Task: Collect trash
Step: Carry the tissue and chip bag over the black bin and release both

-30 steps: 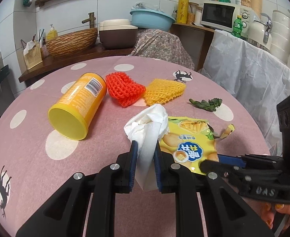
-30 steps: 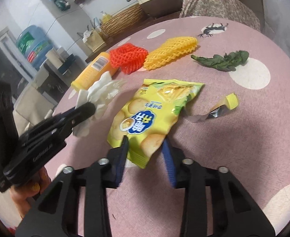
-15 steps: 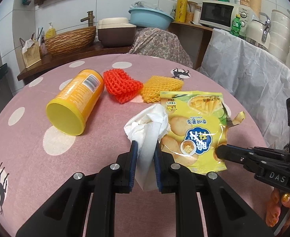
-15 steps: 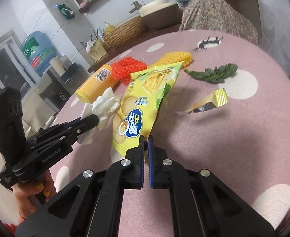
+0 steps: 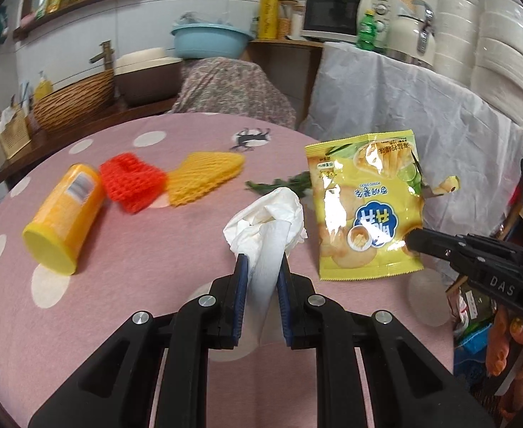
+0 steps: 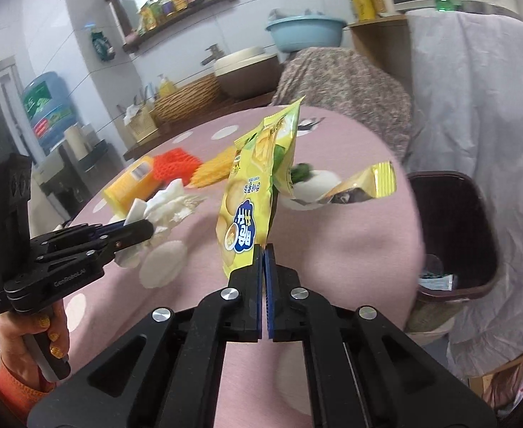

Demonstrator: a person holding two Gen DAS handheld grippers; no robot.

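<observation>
Two pieces held aloft: chip bag clamped in right gripper, tissue wad in left gripper. Next, est.: both carried to bin, right of frame, & let go.

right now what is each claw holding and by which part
The left claw pinches the crumpled white tissue by its lower end. The right claw is shut on the bottom edge of the yellow chip bag, which hangs clear of the table.
</observation>
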